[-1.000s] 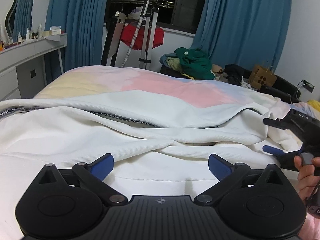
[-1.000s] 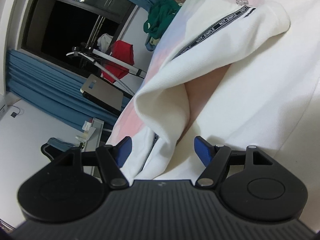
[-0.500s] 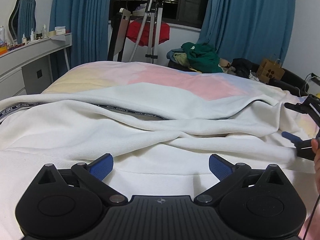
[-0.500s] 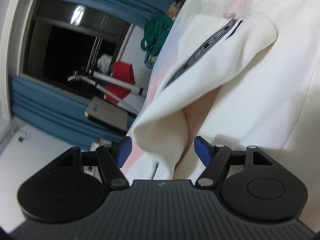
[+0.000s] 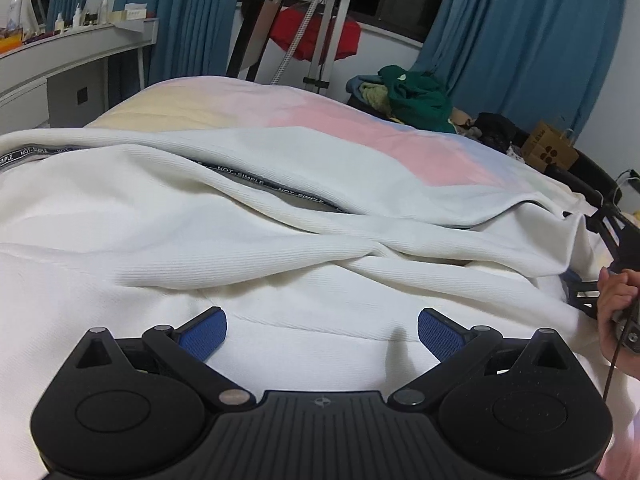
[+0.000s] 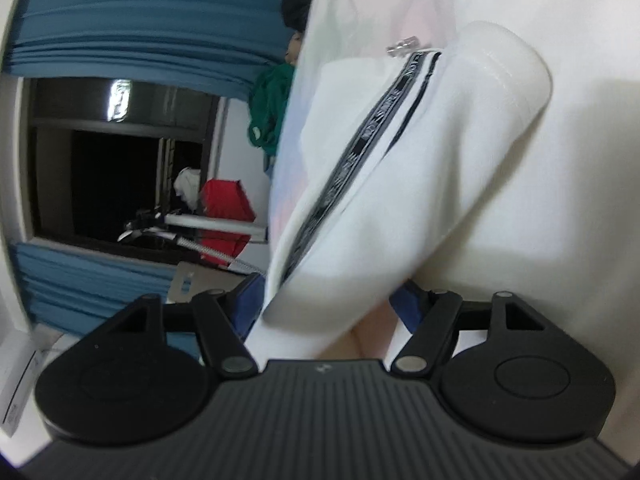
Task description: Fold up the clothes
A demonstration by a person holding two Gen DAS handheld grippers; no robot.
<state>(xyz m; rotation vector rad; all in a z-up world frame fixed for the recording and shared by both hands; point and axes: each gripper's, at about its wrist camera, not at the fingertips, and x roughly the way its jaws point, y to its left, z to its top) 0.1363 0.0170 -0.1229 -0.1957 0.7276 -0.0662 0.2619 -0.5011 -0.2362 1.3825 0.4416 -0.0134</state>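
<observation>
Left-wrist view is taking in the whole bed (image 5: pixel 200 108): a white garment (image 5: pixel 248 264) is lying across its near half in loose folds, a dark printed band (image 5: pixel 276 188) showing along one inner edge, while the pastel bedcover (image 5: pixel 360 136) is stretching on to the far edge. The left gripper (image 5: pixel 322 328) is hovering low over the cloth at the bed's near edge, its blue fingers (image 5: pixel 204 330) spread wide with only flat white fabric lying between them — nothing pinched. At the bed's right edge this view is also catching the right gripper (image 5: pixel 616 248) and the hand (image 5: pixel 618 304) gripping it, pressed in against the garment's bunched end; from here its jaws are mostly hidden by cloth.

Right-wrist view, rolled sideways and somewhat blurred, is filling in that gap. A thick fold of the white garment (image 6: pixel 400 200) is running down between the right gripper's (image 6: pixel 332 304) blue fingers (image 6: pixel 410 306), which are standing apart on either side of it rather than clamped. It is showing the dark band (image 6: pixel 360 148) close up and a small zipper pull (image 6: pixel 402 45) near the cuff-like end — neither legible in the left view.

Beyond the bed's far edge, the left view is showing blue curtains (image 5: pixel 520 28), a green clothes pile (image 5: pixel 416 96), a red cloth (image 5: pixel 316 34) on a stand, and a shelf (image 5: pixel 80 40) of bottles.
</observation>
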